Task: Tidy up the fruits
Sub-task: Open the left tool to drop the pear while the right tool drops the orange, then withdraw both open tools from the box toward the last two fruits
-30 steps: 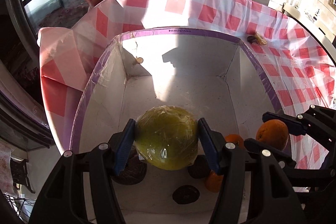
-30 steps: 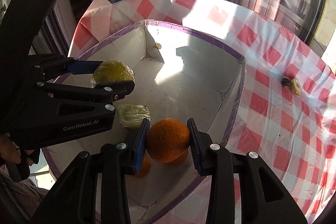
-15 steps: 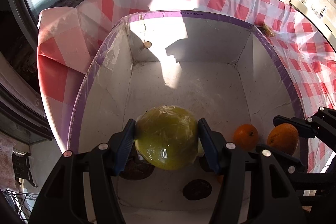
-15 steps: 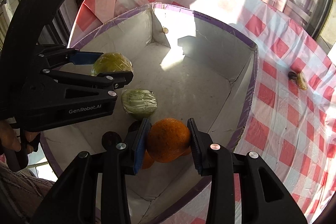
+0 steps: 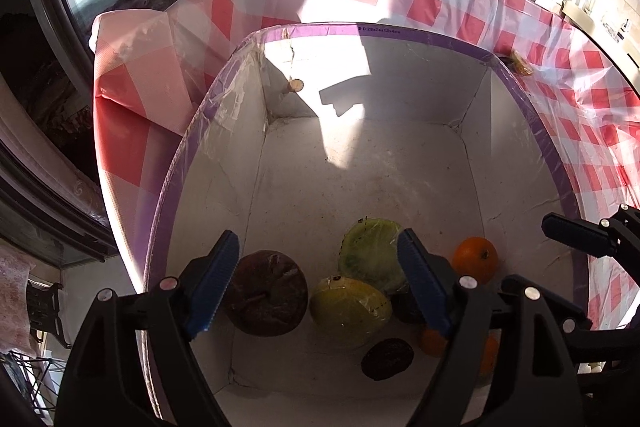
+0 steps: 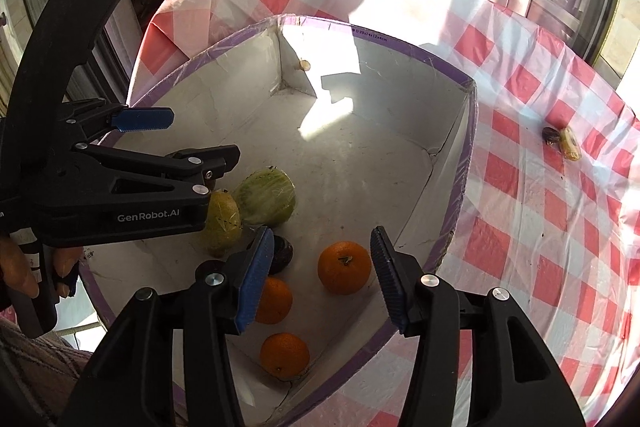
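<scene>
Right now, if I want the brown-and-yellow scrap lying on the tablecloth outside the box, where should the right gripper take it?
Probably across its narrow width, coming straight down. The scrap lies flat and elongated on the tablecloth, apart from the box, so nothing crowds it. The right gripper is open over the box.

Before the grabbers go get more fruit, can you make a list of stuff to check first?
1. Left gripper let go: ok, open, nothing between its fingers.
2. Right gripper let go: ok, open and empty.
3. Wrapped yellow fruit inside the box: ok, lying on the floor beside the wrapped green fruit.
4. Orange inside the box: ok, resting near two other oranges.
5. Grippers apart from each other: ok, a gap shows between them.
6. Fruit left outside: not ok, a small yellow piece lies on the checked tablecloth; what it is, cannot tell.
</scene>
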{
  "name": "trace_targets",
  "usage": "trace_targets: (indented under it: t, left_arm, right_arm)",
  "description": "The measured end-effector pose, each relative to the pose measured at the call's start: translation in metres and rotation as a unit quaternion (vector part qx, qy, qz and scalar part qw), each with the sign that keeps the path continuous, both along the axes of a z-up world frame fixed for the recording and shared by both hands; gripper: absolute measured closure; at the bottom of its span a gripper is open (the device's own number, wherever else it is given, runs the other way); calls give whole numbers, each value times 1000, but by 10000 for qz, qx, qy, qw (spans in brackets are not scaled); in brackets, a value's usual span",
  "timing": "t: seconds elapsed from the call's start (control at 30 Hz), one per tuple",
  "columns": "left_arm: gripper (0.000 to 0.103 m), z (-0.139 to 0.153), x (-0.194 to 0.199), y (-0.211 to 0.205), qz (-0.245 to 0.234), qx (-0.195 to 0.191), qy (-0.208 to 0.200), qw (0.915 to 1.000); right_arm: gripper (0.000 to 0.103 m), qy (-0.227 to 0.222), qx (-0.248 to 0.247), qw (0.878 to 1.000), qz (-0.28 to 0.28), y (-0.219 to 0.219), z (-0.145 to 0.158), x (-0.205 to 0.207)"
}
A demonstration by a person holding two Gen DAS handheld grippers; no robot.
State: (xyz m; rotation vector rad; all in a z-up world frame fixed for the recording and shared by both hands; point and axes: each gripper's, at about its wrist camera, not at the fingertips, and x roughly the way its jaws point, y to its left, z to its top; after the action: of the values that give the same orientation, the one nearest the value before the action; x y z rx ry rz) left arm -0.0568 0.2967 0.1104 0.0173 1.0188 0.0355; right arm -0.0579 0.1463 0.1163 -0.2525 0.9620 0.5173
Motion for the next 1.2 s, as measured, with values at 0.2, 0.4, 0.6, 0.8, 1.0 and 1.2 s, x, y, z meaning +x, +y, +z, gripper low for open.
trace_targets:
  t: [0.2,0.4,0.6,0.8,1.0,1.2]
  left_arm:
    - [20,1,-2,-5,-65,63,8,10000]
    - [17,1,-3,-9,-126,130,47,9998]
    - [14,4,-5,-18,-183,212,21,9996]
    - [8,12,-4,-41,-383,278,-166,9987]
    - [7,18,5,-83,-755,444,-212,9959]
    - [6,29,20,-130,-1099,454,-332,9924]
  right_arm:
    - [52,14,118,9999,-103,-4,0,-1]
    - [51,34,314,9992,-230,-12,1,-2]
    - [51,-214,617,9968,-465,-31,16,-5]
    - [46,-82,919,9884,-1205,-73,13,5]
    - [34,268,989,9762,-1912,-123,-7,9]
    - [34,492,950,9639,-2437,-174,-21,8]
